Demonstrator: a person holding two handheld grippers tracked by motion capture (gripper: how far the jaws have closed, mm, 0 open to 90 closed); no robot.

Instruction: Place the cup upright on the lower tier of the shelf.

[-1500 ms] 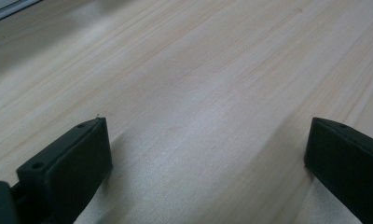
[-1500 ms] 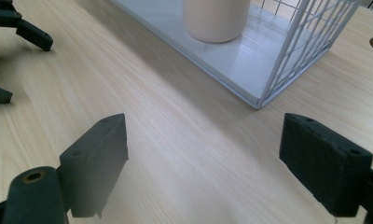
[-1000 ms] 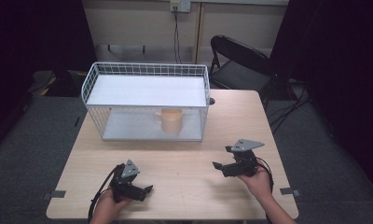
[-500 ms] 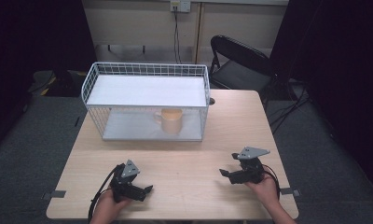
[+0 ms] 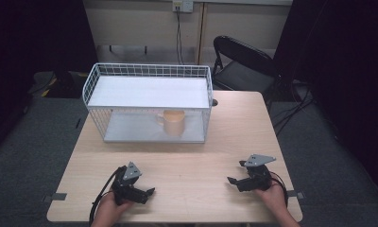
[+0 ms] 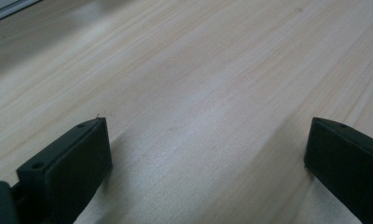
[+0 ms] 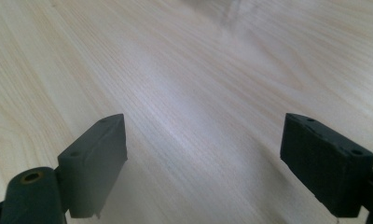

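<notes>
Both jaws wide apart, holding nothing. Left gripper (image 5: 147, 193) and right gripper (image 5: 233, 180) low on bench (image 5: 192, 161), far from cup (image 5: 173, 122) in basket (image 5: 95, 78).

No writing, label, brand or number can be read anywhere here. The wire basket (image 5: 147, 92), the cup (image 5: 174, 122) inside it and the wooden counter (image 5: 196, 156) carry no legible marks

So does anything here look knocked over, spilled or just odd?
Nothing stands out. The orange mug stands upright on the lower level of the white wire rack, and the left gripper and right gripper sit open, low over the wooden table.
</notes>
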